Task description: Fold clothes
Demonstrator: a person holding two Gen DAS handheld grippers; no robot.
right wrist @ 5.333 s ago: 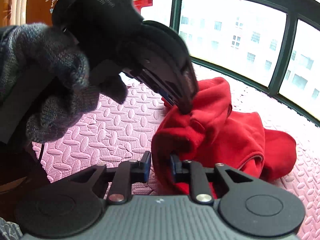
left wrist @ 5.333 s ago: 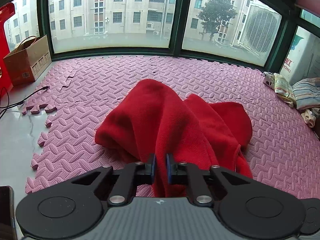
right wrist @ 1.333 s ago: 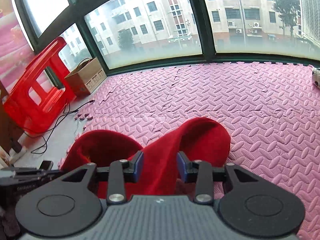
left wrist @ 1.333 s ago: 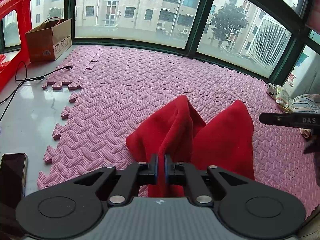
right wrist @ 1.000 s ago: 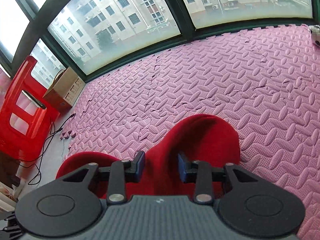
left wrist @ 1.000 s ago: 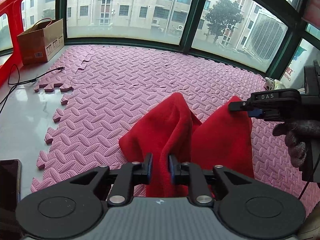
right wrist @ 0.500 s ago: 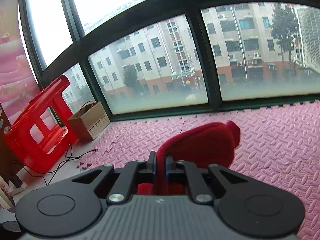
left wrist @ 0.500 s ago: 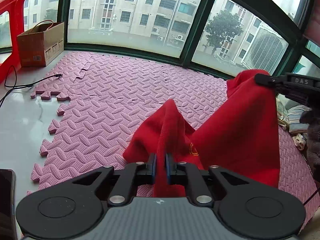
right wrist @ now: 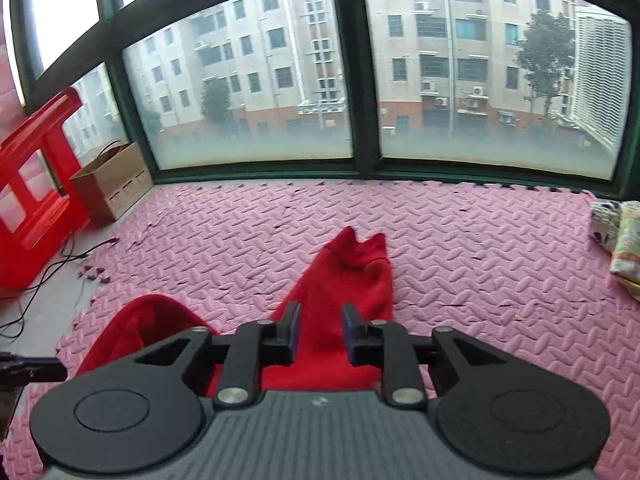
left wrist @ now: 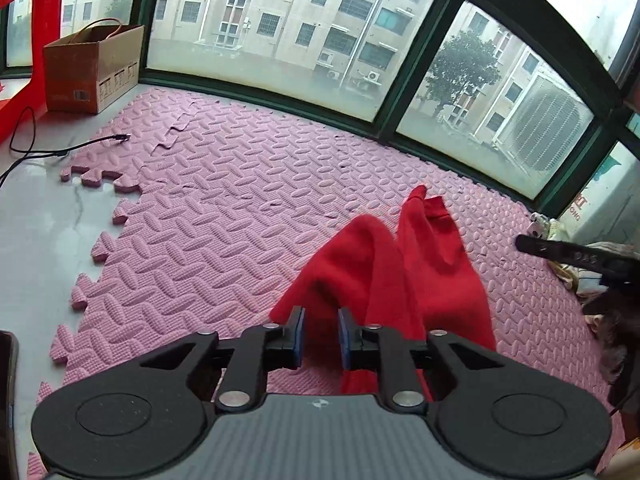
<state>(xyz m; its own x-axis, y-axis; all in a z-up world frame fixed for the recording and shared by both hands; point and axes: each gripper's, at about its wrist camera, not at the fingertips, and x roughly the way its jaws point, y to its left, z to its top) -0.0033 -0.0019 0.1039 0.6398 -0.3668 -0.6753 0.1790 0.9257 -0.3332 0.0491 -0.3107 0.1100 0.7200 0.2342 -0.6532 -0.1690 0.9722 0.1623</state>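
A red fleece garment [left wrist: 420, 272] hangs loose and slumps onto the pink foam mat [left wrist: 240, 200]. In the left wrist view its folds lie just beyond my left gripper [left wrist: 321, 336]. That gripper's jaws are opening, and cloth shows in the gap without the pads pressing on it. My right gripper [right wrist: 320, 332] is opening too, with the red garment [right wrist: 348, 280] behind and below its parted pads, blurred as it drops. The right gripper's black finger [left wrist: 560, 254] and a gloved hand [left wrist: 616, 320] show at the right edge of the left wrist view.
A cardboard box [left wrist: 92, 68] and a red plastic stool [right wrist: 32, 184] stand at the far left by the window. A black cable [left wrist: 60, 152] and a phone [left wrist: 6, 380] lie on the bare grey floor. Other clothes [right wrist: 624, 240] are piled at the right.
Half a second ago both grippers were shut on the red garment and held it up. Now both have parted, and the cloth has slipped free and sagged toward the mat.
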